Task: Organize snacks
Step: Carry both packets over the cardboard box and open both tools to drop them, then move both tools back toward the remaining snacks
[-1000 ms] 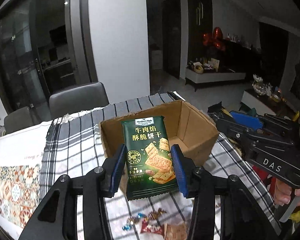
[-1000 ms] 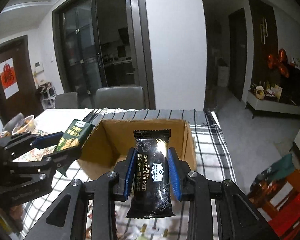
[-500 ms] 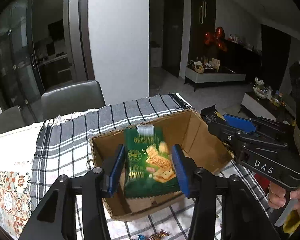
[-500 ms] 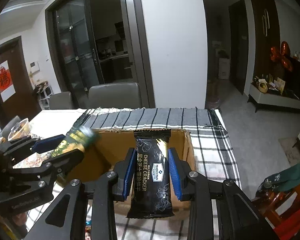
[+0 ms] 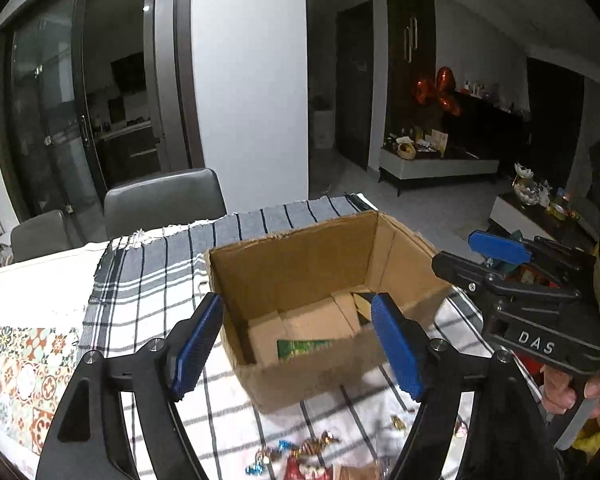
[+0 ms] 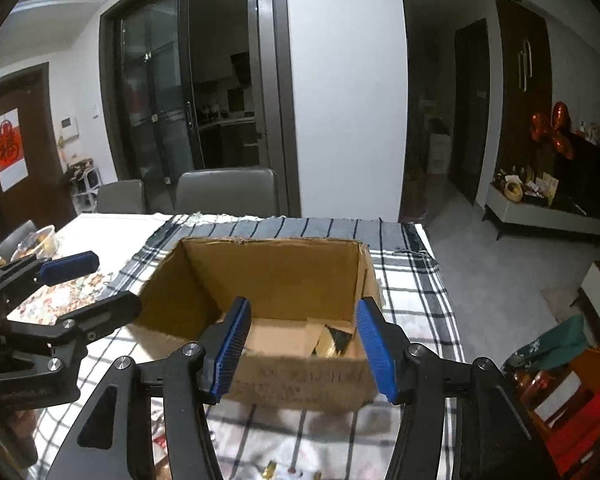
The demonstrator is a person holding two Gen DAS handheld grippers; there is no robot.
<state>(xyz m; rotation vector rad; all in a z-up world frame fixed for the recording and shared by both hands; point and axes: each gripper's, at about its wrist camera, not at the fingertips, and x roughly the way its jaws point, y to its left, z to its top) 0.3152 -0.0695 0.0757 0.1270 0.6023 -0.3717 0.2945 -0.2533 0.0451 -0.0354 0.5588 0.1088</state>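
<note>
Two snack packets (image 5: pixel 304 347) in box (image 5: pixel 296 256), seemingly flat.

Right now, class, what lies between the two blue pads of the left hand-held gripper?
In the left wrist view, the left hand-held gripper grips nothing; between its open pads shows the cardboard box, with the green cracker packet lying inside.

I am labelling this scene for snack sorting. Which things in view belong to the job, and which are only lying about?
Belong to the job:
- cardboard box
- green cracker pack in the box
- black cracker pack in the box
- wrapped candies on the checked cloth

Only lying about:
- grey chairs
- food bowl
- red balloons
</note>
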